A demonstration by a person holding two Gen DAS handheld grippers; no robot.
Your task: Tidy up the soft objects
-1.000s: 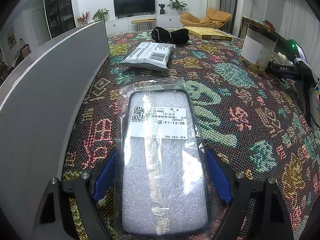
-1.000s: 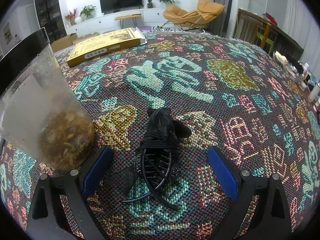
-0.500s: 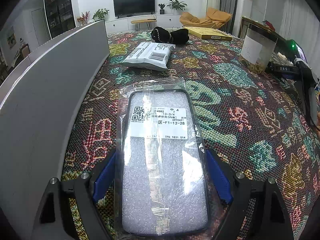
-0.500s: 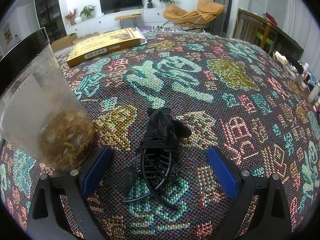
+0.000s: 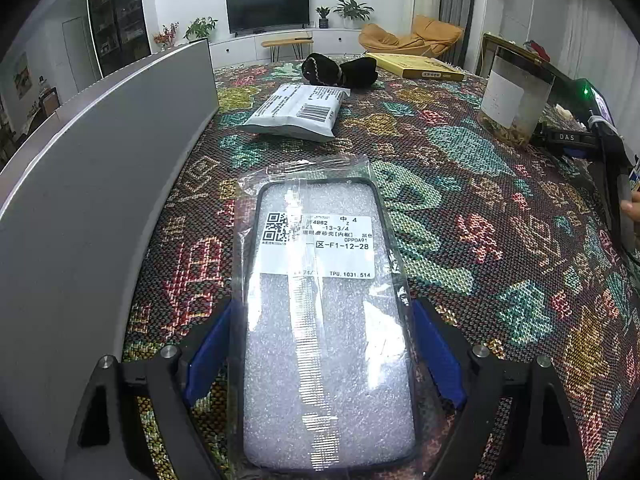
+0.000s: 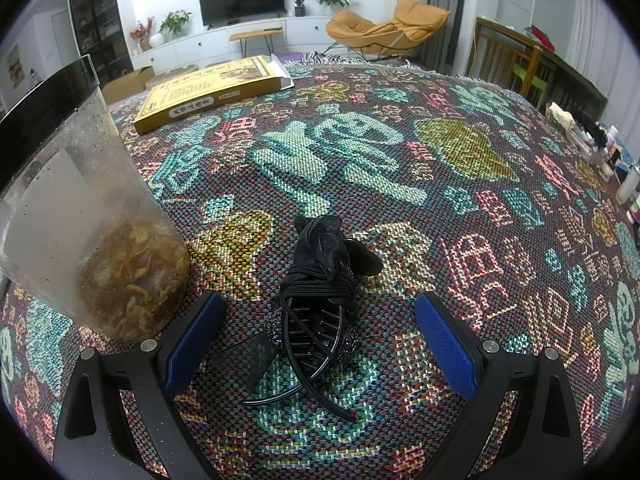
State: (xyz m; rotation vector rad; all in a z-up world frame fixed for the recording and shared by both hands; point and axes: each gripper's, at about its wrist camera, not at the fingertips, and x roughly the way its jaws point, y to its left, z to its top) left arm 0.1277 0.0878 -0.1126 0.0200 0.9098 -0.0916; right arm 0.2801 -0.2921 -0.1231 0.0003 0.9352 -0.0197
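Grey panel walled the left side of the patterned cloth. Jar stood close left of the right gripper; open cloth lay ahead and rightward.

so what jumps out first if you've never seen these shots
The loud multicoloured woven tablecloth fills both views. In the left wrist view, a black phone case in a clear plastic bag with a white label lies between the left gripper fingers; in the right wrist view, a black hair claw clip bundled with black bands lies between the right gripper fingers.
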